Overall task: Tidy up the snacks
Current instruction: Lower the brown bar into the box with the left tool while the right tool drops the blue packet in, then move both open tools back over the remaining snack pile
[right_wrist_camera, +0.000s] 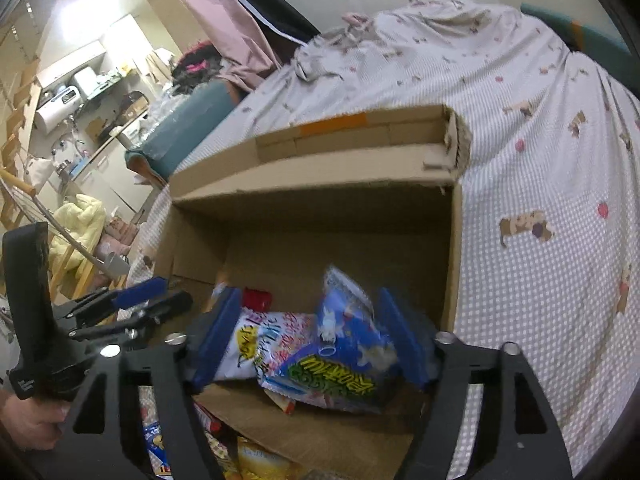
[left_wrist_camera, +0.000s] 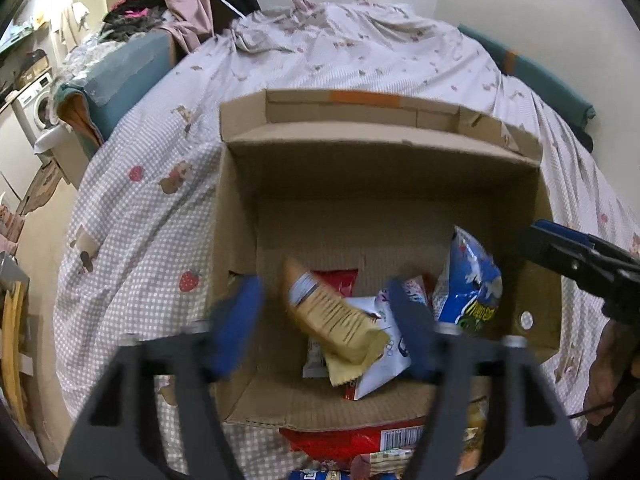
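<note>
1. Far left, left wrist view: a washing machine [left_wrist_camera: 38,110] stands past the edge of the bed, beside a teal cushion [left_wrist_camera: 128,76].
2. The checked bedsheet [left_wrist_camera: 132,220] carries the open cardboard box [left_wrist_camera: 376,176], whose far flap stands upright and blocks the bed behind it.
3. The left gripper [left_wrist_camera: 324,328] hangs over the box's near left part, jaws spread wide and holding nothing; a tan snack packet [left_wrist_camera: 336,316] sits between its blurred blue fingers [left_wrist_camera: 236,320], and whether it touches either cannot be told.
4. Inside the box, a red packet [left_wrist_camera: 340,280] and a white packet [left_wrist_camera: 380,356] lie under the tan one (all toward the near wall).
5. A blue snack bag [right_wrist_camera: 344,360] leans near the box's right wall; in the right wrist view the right gripper [right_wrist_camera: 316,340] frames it with jaws released.
6. Loose snacks [left_wrist_camera: 360,444] lie on the sheet in front of the box, partly hidden by the gripper frame.
</note>
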